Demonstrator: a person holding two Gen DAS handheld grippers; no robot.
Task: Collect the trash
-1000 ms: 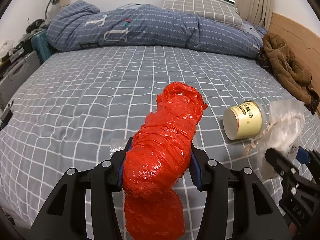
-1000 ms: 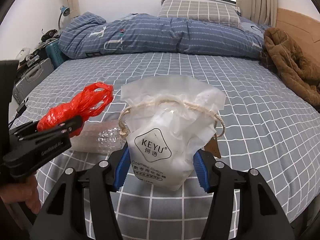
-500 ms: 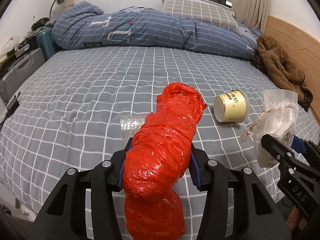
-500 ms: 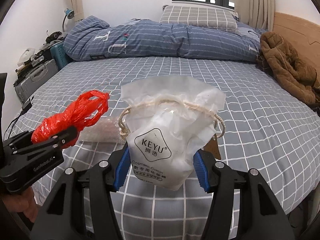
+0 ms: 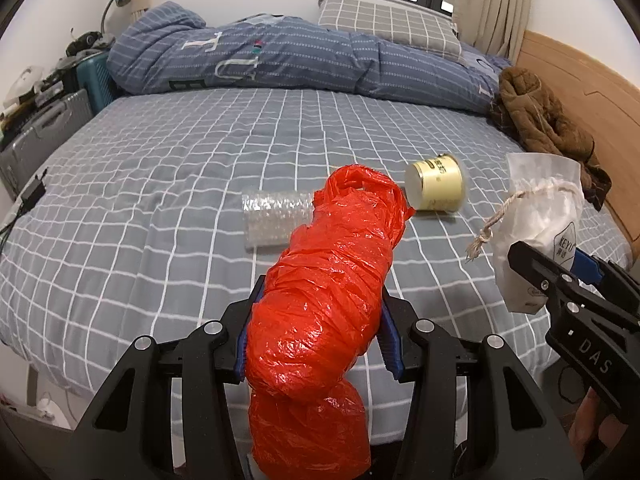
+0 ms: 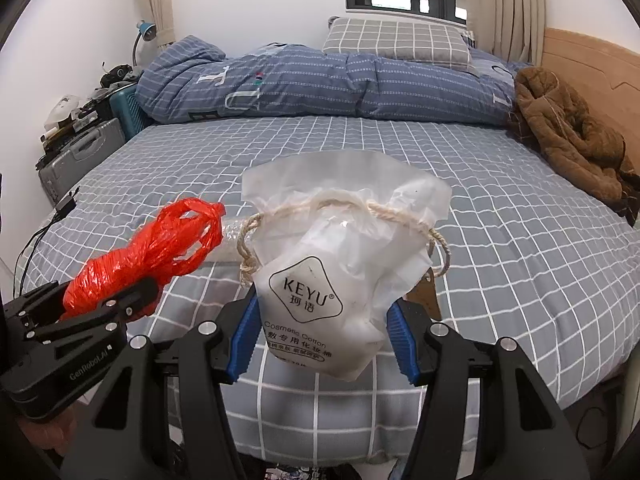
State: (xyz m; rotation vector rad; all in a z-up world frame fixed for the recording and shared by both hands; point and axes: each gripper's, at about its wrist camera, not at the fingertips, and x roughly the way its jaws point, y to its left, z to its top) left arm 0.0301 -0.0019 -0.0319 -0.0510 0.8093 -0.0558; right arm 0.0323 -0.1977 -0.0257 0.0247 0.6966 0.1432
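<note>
Both light, crushable: left hand-held gripper point(image 5: 316, 344) clamps the red bag point(image 5: 332, 280) mid-body, right hand-held gripper point(image 6: 322, 340) clamps the pouch point(image 6: 340, 272) low.

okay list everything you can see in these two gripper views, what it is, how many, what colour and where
red plastic bag: one, red, bundled, clamped in the left gripper
drawstring pouch: one, translucent white with rope cord, clamped in the right gripper
paper cup: one, pale yellow, on its side on the bed
bubble wrap: one piece, clear, on the bed behind the red bag
bed: one, grey sheet with white grid
duvet: one, blue, heaped at the far side
pillow: one, grey checked, behind the duvet
jacket: one, brown, by the wooden headboard
suitcases: grey and teal, left of the bed
left gripper: black, blue pads
right gripper: black, blue pads
</note>
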